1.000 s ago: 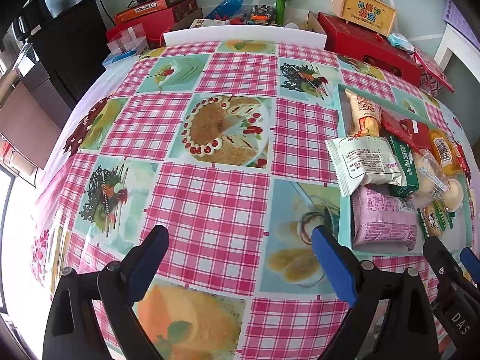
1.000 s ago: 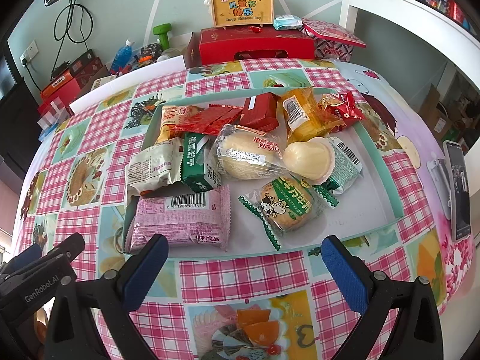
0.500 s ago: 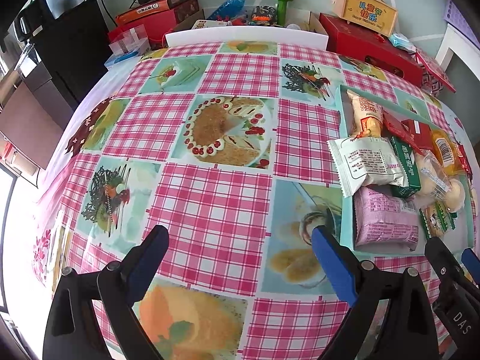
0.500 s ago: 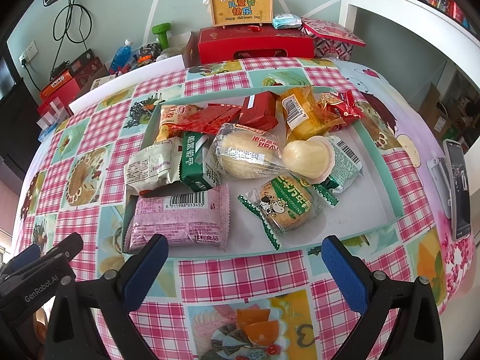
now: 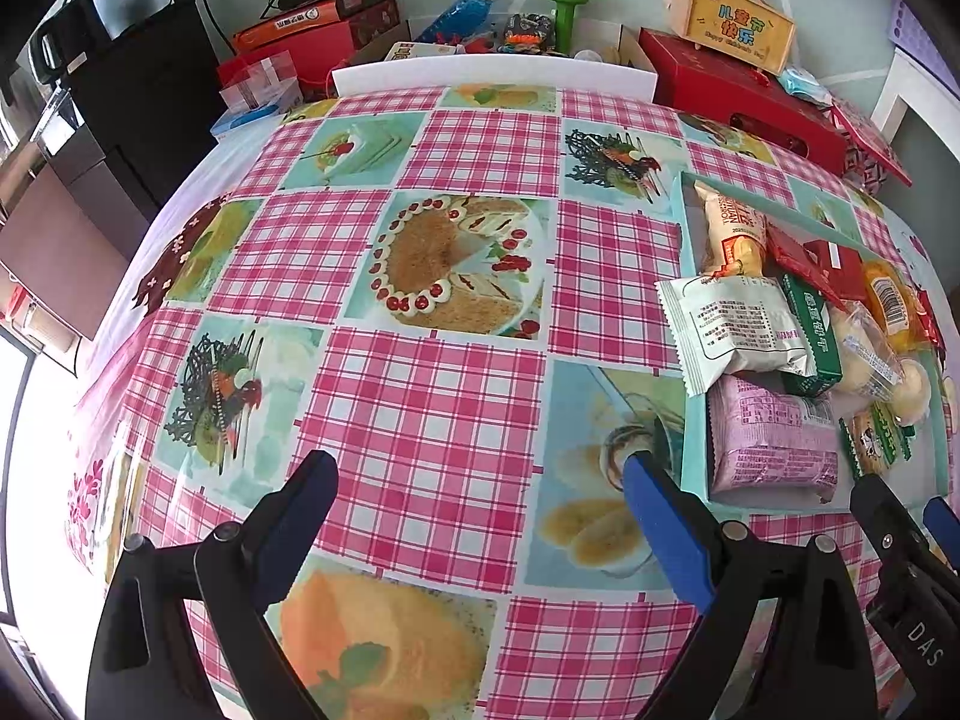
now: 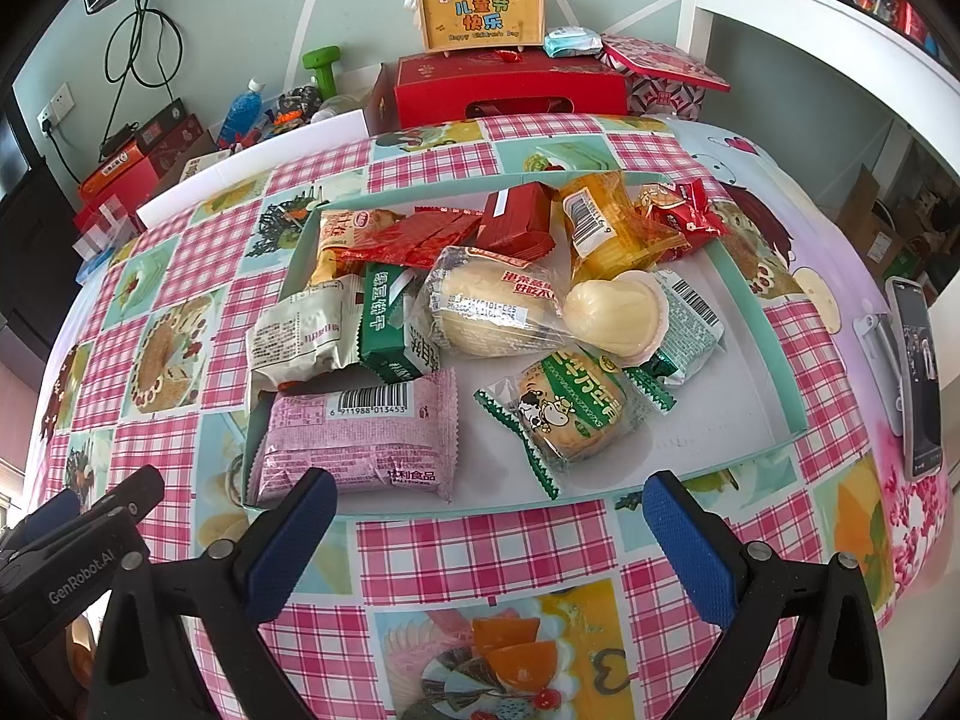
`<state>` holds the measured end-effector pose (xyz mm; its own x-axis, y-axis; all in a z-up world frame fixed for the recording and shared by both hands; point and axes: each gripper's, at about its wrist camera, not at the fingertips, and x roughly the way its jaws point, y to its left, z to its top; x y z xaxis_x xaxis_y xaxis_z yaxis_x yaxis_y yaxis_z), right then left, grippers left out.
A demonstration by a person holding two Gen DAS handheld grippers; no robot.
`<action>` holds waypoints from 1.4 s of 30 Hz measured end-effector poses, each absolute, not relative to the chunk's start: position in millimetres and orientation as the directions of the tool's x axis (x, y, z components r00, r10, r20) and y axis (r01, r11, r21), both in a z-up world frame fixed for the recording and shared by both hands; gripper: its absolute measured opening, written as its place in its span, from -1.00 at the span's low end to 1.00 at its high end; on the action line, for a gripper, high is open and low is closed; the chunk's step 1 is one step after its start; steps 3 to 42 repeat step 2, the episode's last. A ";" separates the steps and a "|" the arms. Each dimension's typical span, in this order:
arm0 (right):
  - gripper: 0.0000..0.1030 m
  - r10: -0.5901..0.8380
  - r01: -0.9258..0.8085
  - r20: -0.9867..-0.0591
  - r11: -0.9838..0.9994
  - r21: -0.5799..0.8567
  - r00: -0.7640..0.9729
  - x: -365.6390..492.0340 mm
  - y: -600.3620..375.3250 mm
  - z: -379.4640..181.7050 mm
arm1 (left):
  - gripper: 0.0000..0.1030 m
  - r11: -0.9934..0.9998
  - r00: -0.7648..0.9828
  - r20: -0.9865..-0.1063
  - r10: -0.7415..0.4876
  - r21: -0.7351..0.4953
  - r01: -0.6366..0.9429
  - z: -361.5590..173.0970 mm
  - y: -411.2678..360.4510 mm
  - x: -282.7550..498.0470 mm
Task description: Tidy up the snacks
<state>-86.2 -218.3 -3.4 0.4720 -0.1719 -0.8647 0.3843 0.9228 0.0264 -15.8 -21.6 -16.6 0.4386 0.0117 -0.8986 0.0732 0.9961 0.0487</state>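
A shallow teal tray holds a pile of wrapped snacks: a pink packet, a green-trimmed biscuit pack, a clear-wrapped bun, a green box, a white pouch and red and yellow packs behind. The tray also shows at the right of the left wrist view. My right gripper is open and empty just in front of the tray. My left gripper is open and empty over bare tablecloth, left of the tray.
A pink checked tablecloth covers the table. A red gift box and a yellow carry case stand at the far edge. A phone lies at the right. Boxes and bottles crowd behind the table.
The left wrist view has shifted very slightly, so the tray sits a little lower. Both grippers stay open and the snacks have not moved.
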 end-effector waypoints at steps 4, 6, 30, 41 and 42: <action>1.00 -0.171 0.384 -0.865 0.923 0.026 0.472 -86.2 -218.2 -3.6 | 0.86 0.996 0.439 -0.898 0.007 0.046 0.079 -16.4 -22.8 -16.3; 1.00 -0.171 0.384 -0.865 0.923 0.026 0.472 -86.2 -218.2 -3.6 | 0.86 0.996 0.439 -0.898 0.007 0.046 0.079 -16.4 -22.8 -16.3; 1.00 -0.171 0.384 -0.865 0.923 0.026 0.472 -86.2 -218.2 -3.6 | 0.86 0.996 0.439 -0.898 0.007 0.046 0.079 -16.4 -22.8 -16.3; 1.00 -0.171 0.384 -0.865 0.923 0.026 0.472 -86.2 -218.2 -3.6 | 0.86 0.996 0.439 -0.898 0.007 0.046 0.079 -16.4 -22.8 -16.3; 1.00 -0.171 0.384 -0.865 0.923 0.026 0.472 -86.2 -218.2 -3.6 | 0.86 0.996 0.439 -0.898 0.007 0.046 0.079 -16.4 -22.8 -16.3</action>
